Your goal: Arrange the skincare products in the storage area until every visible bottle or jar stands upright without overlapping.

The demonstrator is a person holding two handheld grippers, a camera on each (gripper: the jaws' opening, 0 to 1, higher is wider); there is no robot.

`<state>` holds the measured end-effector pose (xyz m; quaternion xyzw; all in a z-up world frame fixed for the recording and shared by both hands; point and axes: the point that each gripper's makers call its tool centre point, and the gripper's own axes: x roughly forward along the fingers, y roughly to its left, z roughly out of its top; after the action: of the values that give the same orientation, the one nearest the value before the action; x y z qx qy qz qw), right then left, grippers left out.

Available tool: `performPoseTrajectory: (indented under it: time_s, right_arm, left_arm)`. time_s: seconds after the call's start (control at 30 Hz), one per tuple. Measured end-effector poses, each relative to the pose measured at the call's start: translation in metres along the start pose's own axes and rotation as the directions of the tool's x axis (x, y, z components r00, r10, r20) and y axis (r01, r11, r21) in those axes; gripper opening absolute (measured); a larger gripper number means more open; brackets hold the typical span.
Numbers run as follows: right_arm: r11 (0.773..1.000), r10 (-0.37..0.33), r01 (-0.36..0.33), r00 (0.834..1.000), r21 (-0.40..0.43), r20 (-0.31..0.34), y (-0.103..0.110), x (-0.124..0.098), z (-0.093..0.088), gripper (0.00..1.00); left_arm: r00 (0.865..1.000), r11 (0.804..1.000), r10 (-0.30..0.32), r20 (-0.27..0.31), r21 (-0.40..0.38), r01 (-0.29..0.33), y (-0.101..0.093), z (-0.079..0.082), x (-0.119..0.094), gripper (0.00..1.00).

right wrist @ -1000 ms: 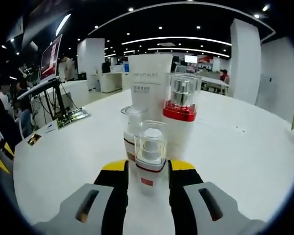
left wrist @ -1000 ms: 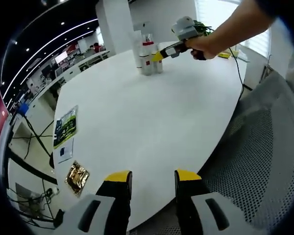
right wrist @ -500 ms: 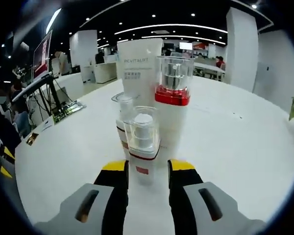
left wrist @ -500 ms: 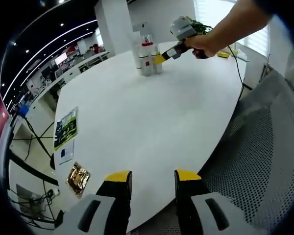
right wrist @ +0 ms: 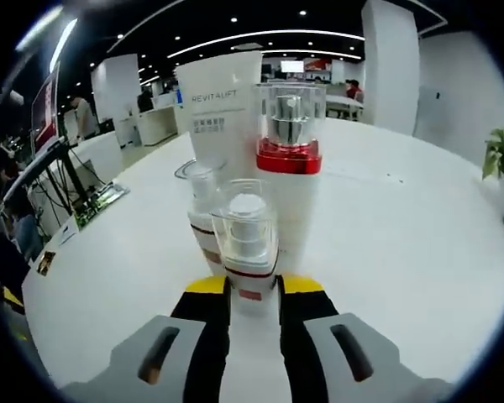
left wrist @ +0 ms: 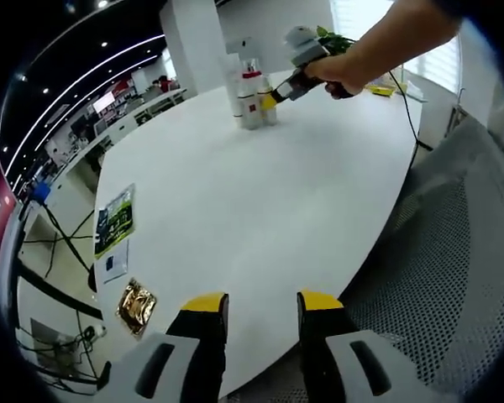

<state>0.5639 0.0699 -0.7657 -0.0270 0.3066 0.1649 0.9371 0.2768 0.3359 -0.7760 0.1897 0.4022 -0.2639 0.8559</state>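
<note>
1. Between the yellow-tipped fingers of the right gripper (right wrist: 252, 290) stands a small clear-capped bottle (right wrist: 247, 243), upright on the white bench (right wrist: 403, 252); the fingers are closed in against its base and grip it.
2. Just behind that small bottle, touching or nearly so, stands a second small bottle (right wrist: 203, 210) with a clear cap, also upright.
3. Beside the small bottle on its right rises a taller white bottle with a red collar (right wrist: 290, 180) and a clear cap, upright.
4. Behind the small bottle, at the back of the cluster, a tall white tube (right wrist: 221, 109) with printed lettering stands upright.
5. From the left gripper view, the same cluster of bottles (left wrist: 250, 99) sits at the far side of the bench (left wrist: 252, 193), with the right gripper (left wrist: 273, 98) at it, held by a person's hand (left wrist: 336, 74).
6. Well apart from the cluster, the left gripper (left wrist: 258, 306) hangs over the near bench edge, its fingers narrowly apart with nothing between them.
7. Far from the cluster, at the bench's left edge, lie a printed leaflet (left wrist: 113, 225) and a gold foil packet (left wrist: 134, 304).
</note>
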Motion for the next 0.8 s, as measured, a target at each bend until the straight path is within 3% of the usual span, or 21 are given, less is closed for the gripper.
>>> performPoseTrajectory:
  time_s: [0.33,0.8]
  right_arm:
    - [0.993,-0.1,0.099,0.995,0.059,0.008,-0.014,0.004,0.003,0.17]
    - [0.978,-0.174,0.171,0.985,0.12,0.019,-0.017,0.0,0.005,0.17]
  left_arm:
    - [1.0,1.0,0.006,-0.005,0.0,-0.006,0.001,-0.001,0.0,0.33]
    - [1.0,1.0,0.008,-0.014,0.002,-0.008,0.002,-0.002,0.0,0.32]
